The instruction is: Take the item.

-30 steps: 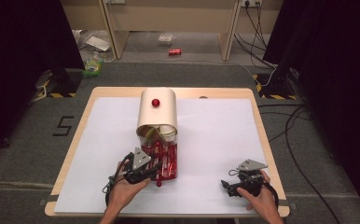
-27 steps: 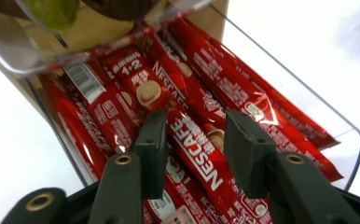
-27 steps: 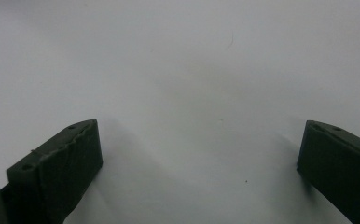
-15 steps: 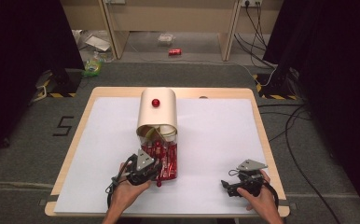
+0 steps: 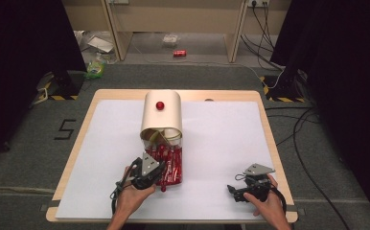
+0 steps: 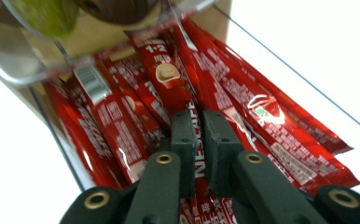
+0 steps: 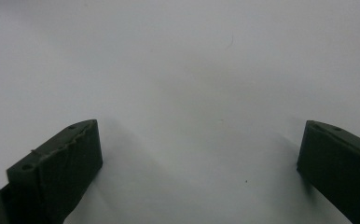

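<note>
Sachet, a red coffee stick, lies among others in a clear tray at the tabletop's near left. Likely light, soft and slick, best pinched mid-length. Its long axis runs near to far. Left hand-held gripper, having just closed, pinches it; right hand-held gripper gapes empty.

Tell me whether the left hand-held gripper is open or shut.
Shut: the left hand-held gripper has just closed its jaws on a red coffee sachet in the clear tray.
</note>
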`<state>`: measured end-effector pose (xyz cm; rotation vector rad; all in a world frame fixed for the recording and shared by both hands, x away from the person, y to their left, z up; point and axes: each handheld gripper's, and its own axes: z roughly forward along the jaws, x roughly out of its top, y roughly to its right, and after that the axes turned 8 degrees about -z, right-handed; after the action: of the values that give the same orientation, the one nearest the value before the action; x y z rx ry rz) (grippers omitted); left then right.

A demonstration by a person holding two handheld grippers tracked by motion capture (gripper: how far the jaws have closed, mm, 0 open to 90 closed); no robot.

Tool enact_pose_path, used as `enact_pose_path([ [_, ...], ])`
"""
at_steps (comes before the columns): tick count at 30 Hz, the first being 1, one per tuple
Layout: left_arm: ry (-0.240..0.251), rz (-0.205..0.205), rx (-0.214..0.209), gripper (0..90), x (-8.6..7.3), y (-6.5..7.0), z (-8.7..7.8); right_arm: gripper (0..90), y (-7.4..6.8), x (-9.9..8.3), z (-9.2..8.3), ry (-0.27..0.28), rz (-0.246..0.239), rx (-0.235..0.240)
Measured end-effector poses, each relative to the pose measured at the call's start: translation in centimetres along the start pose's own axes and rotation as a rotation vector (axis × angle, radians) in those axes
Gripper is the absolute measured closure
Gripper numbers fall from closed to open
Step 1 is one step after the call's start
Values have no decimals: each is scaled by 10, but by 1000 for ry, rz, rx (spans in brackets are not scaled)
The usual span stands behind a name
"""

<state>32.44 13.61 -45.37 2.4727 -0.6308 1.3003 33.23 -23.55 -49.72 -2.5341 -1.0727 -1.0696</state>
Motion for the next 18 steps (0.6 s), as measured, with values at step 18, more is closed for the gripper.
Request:
enact_pose_path([
  [18,-20,38,-75,855,6,-14,-29,3,0,0,0,0,-2,-1],
])
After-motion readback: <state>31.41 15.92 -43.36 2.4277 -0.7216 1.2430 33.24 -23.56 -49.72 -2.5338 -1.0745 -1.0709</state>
